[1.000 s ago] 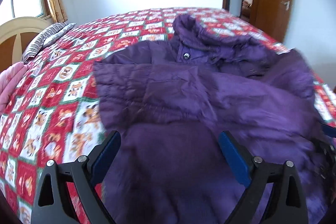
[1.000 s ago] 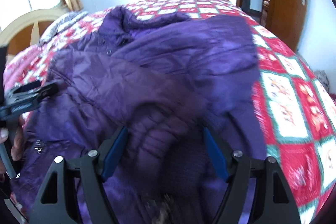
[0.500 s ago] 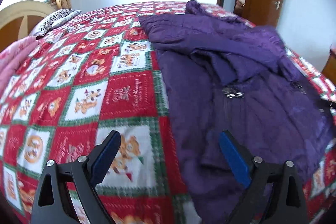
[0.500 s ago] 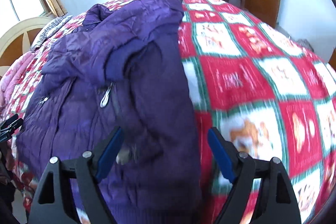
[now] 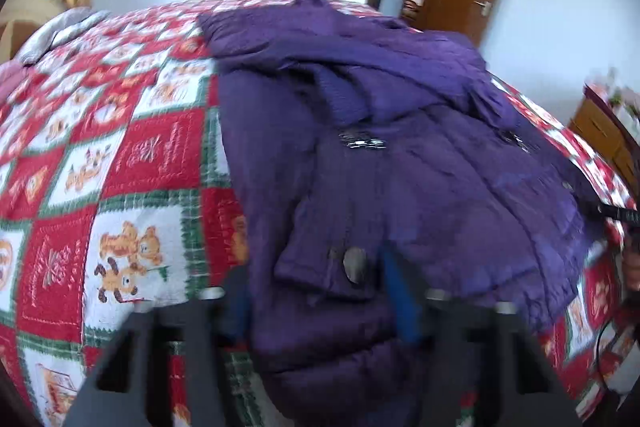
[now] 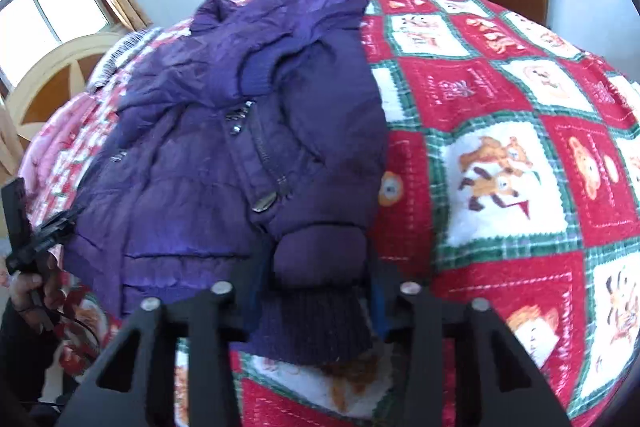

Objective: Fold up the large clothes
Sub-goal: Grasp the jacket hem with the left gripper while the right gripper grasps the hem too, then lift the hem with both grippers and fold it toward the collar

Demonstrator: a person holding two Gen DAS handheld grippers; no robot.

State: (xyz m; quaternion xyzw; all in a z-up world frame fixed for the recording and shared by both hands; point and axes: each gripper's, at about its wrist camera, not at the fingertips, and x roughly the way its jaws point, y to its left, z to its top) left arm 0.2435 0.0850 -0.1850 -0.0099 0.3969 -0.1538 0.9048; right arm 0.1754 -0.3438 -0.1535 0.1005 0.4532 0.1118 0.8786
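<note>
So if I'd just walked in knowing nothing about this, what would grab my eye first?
Most striking is the big purple padded jacket, lying on the bed with its sleeves folded across its chest. Under it spreads a loud red, white and green quilt patterned with teddy bears. At the bottom of each view a black two-finger gripper closes in on the jacket's near hem: the left gripper and the right gripper, around the ribbed edge.
</note>
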